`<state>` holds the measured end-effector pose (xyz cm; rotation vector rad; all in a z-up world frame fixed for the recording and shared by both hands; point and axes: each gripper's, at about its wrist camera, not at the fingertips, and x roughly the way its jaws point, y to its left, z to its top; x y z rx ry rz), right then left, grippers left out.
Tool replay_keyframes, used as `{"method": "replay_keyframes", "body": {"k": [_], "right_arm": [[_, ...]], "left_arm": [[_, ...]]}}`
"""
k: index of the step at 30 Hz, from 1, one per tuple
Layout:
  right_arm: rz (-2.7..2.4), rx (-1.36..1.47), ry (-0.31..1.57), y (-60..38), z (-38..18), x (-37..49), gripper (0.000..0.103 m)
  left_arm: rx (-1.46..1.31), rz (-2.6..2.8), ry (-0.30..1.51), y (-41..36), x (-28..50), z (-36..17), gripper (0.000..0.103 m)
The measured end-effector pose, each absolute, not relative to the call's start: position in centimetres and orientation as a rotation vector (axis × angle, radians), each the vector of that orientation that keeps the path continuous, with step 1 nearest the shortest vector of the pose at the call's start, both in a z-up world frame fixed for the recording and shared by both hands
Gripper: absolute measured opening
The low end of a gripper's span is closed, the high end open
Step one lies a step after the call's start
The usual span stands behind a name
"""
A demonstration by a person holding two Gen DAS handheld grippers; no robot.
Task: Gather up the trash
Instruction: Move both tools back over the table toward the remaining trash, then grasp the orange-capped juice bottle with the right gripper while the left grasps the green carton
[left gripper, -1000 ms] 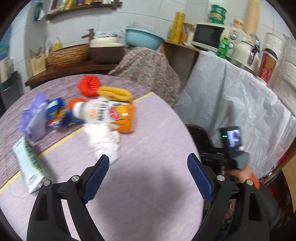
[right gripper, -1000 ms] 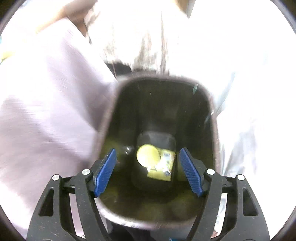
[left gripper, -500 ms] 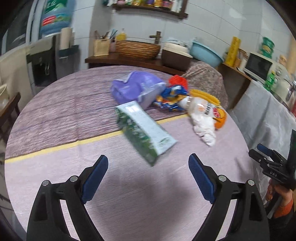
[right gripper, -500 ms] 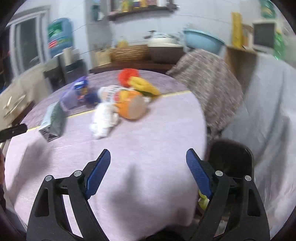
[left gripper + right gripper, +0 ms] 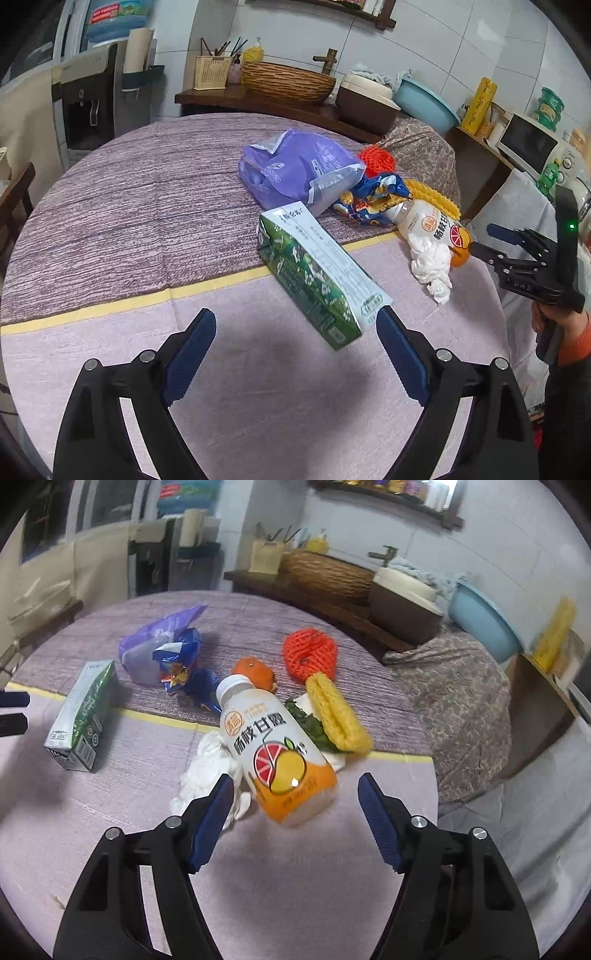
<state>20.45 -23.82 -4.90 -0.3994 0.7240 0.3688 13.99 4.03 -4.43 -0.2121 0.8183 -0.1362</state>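
Trash lies on a round table [image 5: 110,229]. A green carton [image 5: 314,273] lies just ahead of my left gripper [image 5: 295,343], which is open, its near end close to the right finger. A white and orange drink bottle [image 5: 275,749] lies on its side over a crumpled white tissue [image 5: 208,771]. My right gripper [image 5: 295,805] hovers at the bottle's base with its jaws closing, pads not touching it. That gripper [image 5: 491,240] also shows at the right of the left wrist view. A purple bag [image 5: 295,170], a blue wrapper [image 5: 184,664], red netting [image 5: 310,653] and yellow netting [image 5: 338,716] lie behind.
An orange fruit [image 5: 255,672] sits behind the bottle's cap. A counter [image 5: 258,99] with a wicker basket [image 5: 288,81], a brown pot [image 5: 365,103] and a blue basin [image 5: 428,103] stands beyond the table. A white-draped surface [image 5: 535,812] is at the right.
My left gripper swung left to face the green carton. My right gripper rose out of the dark bin and came over the table to the drink bottle, its jaws narrowing.
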Motion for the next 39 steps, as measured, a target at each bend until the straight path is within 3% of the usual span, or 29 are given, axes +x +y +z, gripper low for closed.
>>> {"method": "replay_keyframes", "body": {"k": [4, 10, 13, 19, 36, 39], "right_arm": [[0.418, -0.476, 0.823, -22.7, -5.9, 23.4, 0.057], [0.476, -0.585, 0.875, -20.7, -6.3, 25.7, 0.059], [0.479, -0.649, 0.917, -19.5, -7.0, 26.5, 0.066], [0.48, -0.692, 0.905, -17.8, -8.0, 27.7, 0.067], [0.513, -0.387, 0.868, -20.9, -6.4, 24.2, 0.062], [0.527, -0.315, 0.85, -22.3, -6.0, 22.6, 0.062]], "left_arm": [[-0.229, -0.141, 0.825, 4.0, 15.1, -4.1, 0.087], [-0.208, -0.134, 0.839, 3.5, 15.9, -4.3, 0.087], [-0.209, -0.127, 0.852, 3.4, 16.3, -4.6, 0.087], [-0.212, -0.118, 0.871, 3.1, 16.9, -4.9, 0.087], [-0.228, -0.134, 1.015, 1.8, 21.3, -6.4, 0.088], [-0.205, -0.154, 1.025, 1.2, 21.6, -6.4, 0.082]]}}
